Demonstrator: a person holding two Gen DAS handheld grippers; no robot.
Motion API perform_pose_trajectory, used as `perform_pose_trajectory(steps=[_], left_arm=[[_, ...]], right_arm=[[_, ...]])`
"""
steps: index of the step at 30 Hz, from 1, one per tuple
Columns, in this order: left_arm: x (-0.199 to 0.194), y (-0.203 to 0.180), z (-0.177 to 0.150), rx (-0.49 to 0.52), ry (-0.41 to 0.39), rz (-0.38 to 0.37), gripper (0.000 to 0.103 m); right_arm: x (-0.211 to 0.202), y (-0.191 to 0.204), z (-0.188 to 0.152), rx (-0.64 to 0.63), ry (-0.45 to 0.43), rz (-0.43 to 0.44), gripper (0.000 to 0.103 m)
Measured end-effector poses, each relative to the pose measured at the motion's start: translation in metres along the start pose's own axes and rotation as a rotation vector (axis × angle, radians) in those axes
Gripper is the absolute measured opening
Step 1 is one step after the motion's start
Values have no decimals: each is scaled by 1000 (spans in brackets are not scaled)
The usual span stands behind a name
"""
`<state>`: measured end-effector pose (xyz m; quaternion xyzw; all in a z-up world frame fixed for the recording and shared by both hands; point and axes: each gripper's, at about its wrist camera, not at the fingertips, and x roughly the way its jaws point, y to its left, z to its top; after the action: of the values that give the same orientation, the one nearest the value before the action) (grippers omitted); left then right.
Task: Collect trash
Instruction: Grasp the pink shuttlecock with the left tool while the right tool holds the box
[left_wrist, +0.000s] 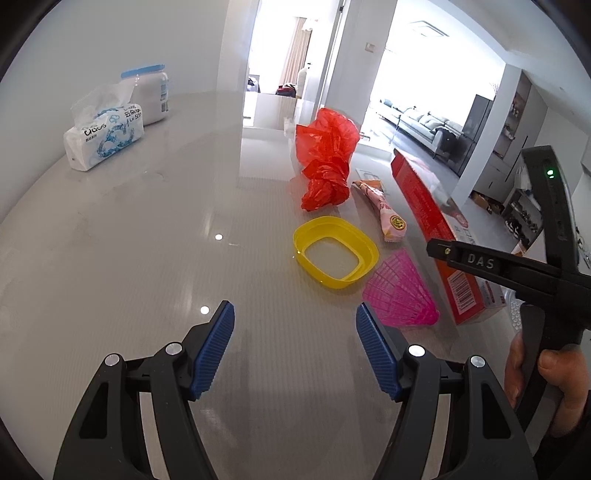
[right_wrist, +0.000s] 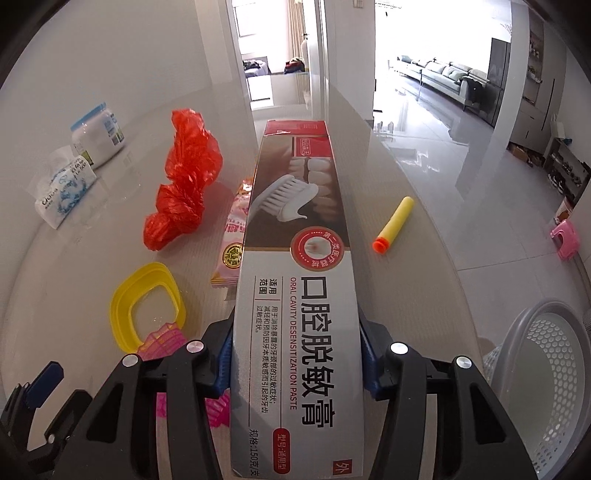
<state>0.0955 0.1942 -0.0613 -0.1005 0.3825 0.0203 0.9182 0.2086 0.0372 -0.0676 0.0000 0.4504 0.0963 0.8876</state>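
Observation:
My right gripper (right_wrist: 295, 363) is shut on a long red and white toothpaste box (right_wrist: 295, 258), which points away over the table; the box also shows in the left wrist view (left_wrist: 432, 229). My left gripper (left_wrist: 295, 347) is open and empty above the bare table. In front of it lie a yellow plastic ring (left_wrist: 335, 253), a pink plastic mesh piece (left_wrist: 400, 293), a pink snack wrapper (left_wrist: 384, 212) and a crumpled red plastic bag (left_wrist: 327, 162). A yellow foam dart with an orange tip (right_wrist: 395, 225) lies right of the box.
A grey perforated basket (right_wrist: 546, 373) stands at the lower right, beside the table edge. A tissue pack (left_wrist: 103, 134) and a white jar with a blue lid (left_wrist: 149, 94) stand at the far left by the wall. The floor lies beyond the table's right edge.

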Motion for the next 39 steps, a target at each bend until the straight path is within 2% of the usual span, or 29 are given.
perform_pose_trajectory(steps=[3,13,20,27,34,37,39], left_arm=[[-1,-10,0,15,2,-9,67],[9,-56,4,16,26,-72,67],[29,-89,7,-27,34,-9,67],[52,-96,7,-119,71,71,67],[60,-104,8,-131,67,132,66],[57,-104,7,-133,59,126,62],[53,-102,6,-135,52,109,55]], right_arm=[[-16,-6,-7,17,-23,4,51],[-70,-71,-44,69,-80,-54,51],[-81,-102,-57,113,-98,-58,51],[-84,-119,-66,139,-112,-45,51],[-81,-132,-71,168,-108,-17,51],[-81,-137,-74,177,-106,-10,51],[-82,-140,-75,181,-107,-8,51]])
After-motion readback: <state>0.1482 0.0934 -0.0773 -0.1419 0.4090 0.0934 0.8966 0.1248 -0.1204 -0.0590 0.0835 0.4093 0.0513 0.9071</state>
